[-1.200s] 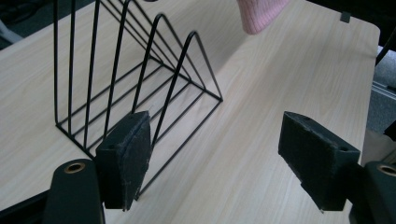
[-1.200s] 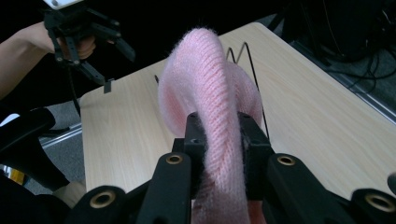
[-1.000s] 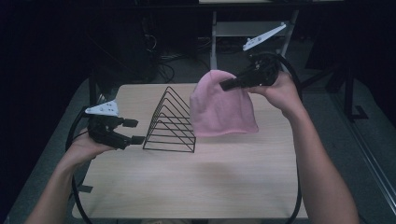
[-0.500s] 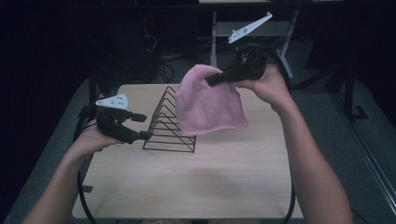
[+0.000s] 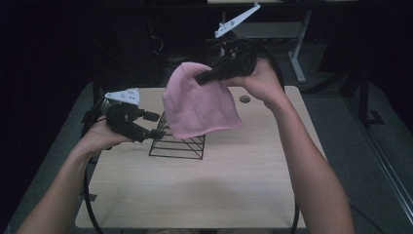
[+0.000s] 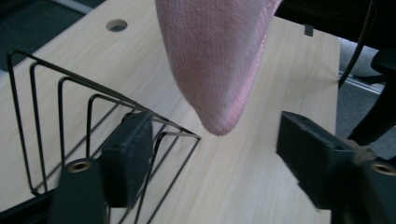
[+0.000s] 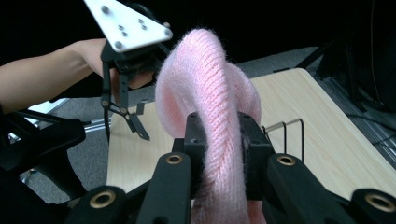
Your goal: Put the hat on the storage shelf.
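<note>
Right gripper (image 5: 200, 78) clamps pink hat (image 5: 199, 102) above wire rack (image 5: 178, 144); left gripper (image 5: 158, 125), jaws apart and just narrowing, empty, beside rack.

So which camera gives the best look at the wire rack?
The left gripper view: the black wire rack stands close and sharp, its bent loops clear beside one jaw. The high view shows its lower front, the rest behind the pink knit hat. The right gripper view catches one loop.
</note>
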